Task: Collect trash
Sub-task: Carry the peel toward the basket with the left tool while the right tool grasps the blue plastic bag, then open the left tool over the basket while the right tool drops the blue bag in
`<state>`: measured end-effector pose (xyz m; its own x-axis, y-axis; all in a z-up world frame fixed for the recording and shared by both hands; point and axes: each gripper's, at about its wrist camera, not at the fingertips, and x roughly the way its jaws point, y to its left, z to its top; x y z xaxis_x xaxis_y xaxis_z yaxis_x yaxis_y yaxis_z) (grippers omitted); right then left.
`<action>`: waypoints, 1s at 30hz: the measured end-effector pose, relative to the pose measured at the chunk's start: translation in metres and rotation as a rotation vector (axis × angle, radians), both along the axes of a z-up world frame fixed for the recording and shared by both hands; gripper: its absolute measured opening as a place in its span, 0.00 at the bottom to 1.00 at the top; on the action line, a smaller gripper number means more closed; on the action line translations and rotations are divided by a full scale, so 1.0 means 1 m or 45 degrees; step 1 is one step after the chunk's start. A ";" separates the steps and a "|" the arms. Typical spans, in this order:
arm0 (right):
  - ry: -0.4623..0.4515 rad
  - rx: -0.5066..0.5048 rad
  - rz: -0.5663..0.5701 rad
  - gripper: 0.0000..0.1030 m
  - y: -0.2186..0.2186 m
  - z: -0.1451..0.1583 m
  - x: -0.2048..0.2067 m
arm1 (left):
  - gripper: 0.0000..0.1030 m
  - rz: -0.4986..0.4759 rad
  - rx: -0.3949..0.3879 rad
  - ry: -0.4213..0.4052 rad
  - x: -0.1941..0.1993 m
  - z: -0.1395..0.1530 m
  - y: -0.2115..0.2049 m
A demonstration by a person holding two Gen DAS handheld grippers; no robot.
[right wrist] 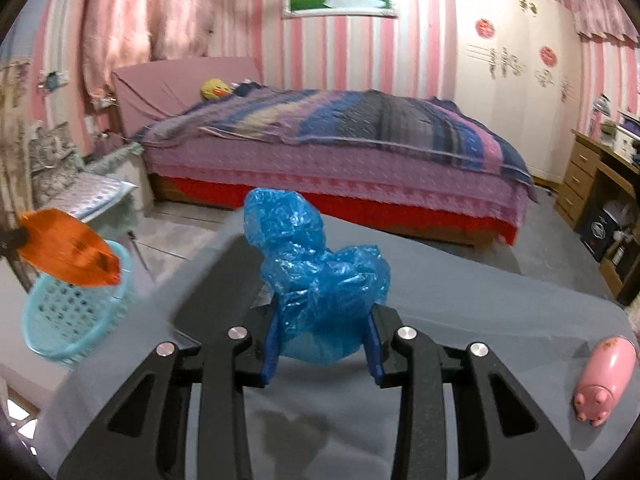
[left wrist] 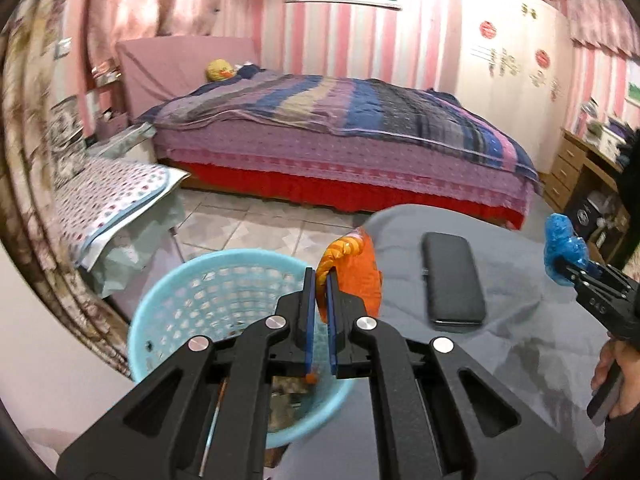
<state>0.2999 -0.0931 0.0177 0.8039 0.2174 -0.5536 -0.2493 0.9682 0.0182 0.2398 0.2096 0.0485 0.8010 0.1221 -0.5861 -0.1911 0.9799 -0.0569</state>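
Observation:
My left gripper [left wrist: 320, 276] is shut on a twisted end of an orange plastic wrapper [left wrist: 358, 268], which hangs right beside the rim of a light blue mesh basket [left wrist: 168, 308]. The right wrist view shows this orange wrapper [right wrist: 68, 252] in the air above the basket [right wrist: 60, 320]. My right gripper [right wrist: 320, 320] is shut on a crumpled blue plastic bag [right wrist: 316, 268], held over the grey-covered table [right wrist: 480, 320]. From the left wrist view, the right gripper [left wrist: 568, 272] with the blue bag [left wrist: 562, 246] sits at the far right.
A black flat case [left wrist: 452, 280] lies on the table, and a pink pig figure [right wrist: 606, 376] lies near its right edge. A hand [left wrist: 612, 372] grips the right tool's handle. Behind the table are a bed [left wrist: 340, 140], a tiled floor and a wooden desk [right wrist: 588, 176].

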 end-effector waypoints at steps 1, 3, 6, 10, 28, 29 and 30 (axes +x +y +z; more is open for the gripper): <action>0.000 0.009 0.025 0.34 0.011 0.002 0.000 | 0.04 0.028 0.000 0.001 -0.002 -0.001 0.010; 0.004 0.019 0.057 0.34 0.027 0.001 0.000 | 0.04 0.084 0.029 0.016 -0.004 -0.005 0.023; 0.016 0.032 0.110 0.34 0.055 -0.001 0.001 | 0.04 0.132 0.060 0.044 -0.006 -0.013 0.040; 0.033 0.041 0.169 0.34 0.087 -0.006 0.003 | 0.04 0.175 0.086 0.079 -0.006 -0.024 0.058; 0.060 0.063 0.298 0.34 0.165 -0.008 -0.005 | 0.75 0.306 0.012 0.019 -0.023 -0.024 0.096; 0.062 0.068 0.302 0.34 0.167 -0.008 -0.005 | 0.77 0.304 0.009 0.012 -0.024 -0.023 0.096; 0.064 0.073 0.309 0.34 0.173 -0.009 -0.005 | 0.79 0.304 0.011 0.001 -0.025 -0.021 0.095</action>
<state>0.2953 0.0803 0.0091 0.6960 0.4331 -0.5727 -0.4718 0.8771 0.0899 0.2145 0.3050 0.0279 0.7481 0.3132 -0.5851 -0.4177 0.9073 -0.0484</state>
